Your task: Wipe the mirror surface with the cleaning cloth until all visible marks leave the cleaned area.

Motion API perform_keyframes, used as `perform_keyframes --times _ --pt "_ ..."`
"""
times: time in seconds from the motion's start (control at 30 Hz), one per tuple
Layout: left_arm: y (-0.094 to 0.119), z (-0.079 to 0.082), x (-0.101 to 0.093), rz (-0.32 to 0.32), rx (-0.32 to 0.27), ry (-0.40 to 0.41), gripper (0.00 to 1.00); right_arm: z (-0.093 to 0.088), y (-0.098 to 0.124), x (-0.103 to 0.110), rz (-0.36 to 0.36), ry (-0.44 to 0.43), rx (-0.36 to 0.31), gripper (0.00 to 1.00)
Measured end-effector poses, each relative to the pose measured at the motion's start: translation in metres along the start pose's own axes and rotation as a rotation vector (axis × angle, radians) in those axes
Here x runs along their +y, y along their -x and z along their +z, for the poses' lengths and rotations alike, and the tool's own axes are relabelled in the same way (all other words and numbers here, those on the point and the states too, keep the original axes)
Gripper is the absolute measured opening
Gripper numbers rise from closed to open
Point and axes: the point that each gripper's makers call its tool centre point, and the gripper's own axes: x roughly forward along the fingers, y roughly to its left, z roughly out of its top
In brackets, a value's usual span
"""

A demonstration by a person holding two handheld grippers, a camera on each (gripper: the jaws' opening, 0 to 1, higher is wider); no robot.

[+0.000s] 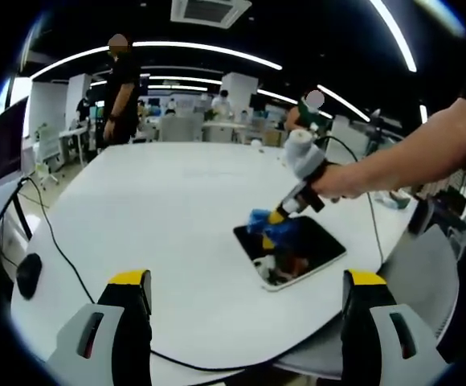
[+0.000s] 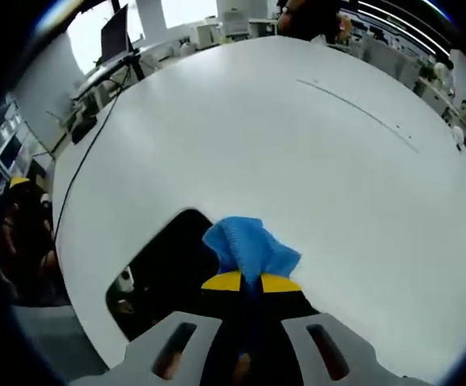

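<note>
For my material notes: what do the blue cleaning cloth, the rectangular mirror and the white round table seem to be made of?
The blue cleaning cloth looks like soft woven or microfibre fabric: it bunches and folds in the shut right gripper. The rectangular mirror seems glossy glass in a pale frame, since it reflects dark shapes. The white round table looks like smooth matte laminate, though the material is uncertain.

A large white bench (image 1: 177, 209) with rounded edges stands in an open-plan office. Long curved light strips (image 1: 209, 50) and a ceiling vent (image 1: 209, 10) hang on a dark ceiling. White pillars (image 1: 238, 87) and desks stand behind. A black cable (image 1: 56, 241) runs across the bench's left side. A person in black (image 1: 122, 88) stands at the far edge.
</note>
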Motion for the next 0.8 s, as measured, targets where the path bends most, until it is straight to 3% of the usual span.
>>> perform_keyframes --times 0.8 --pt "-0.008 0.008 -0.003 -0.007 0.0 -0.024 0.99 -0.022 0.012 -0.033 -0.005 -0.014 0.019 0.01"
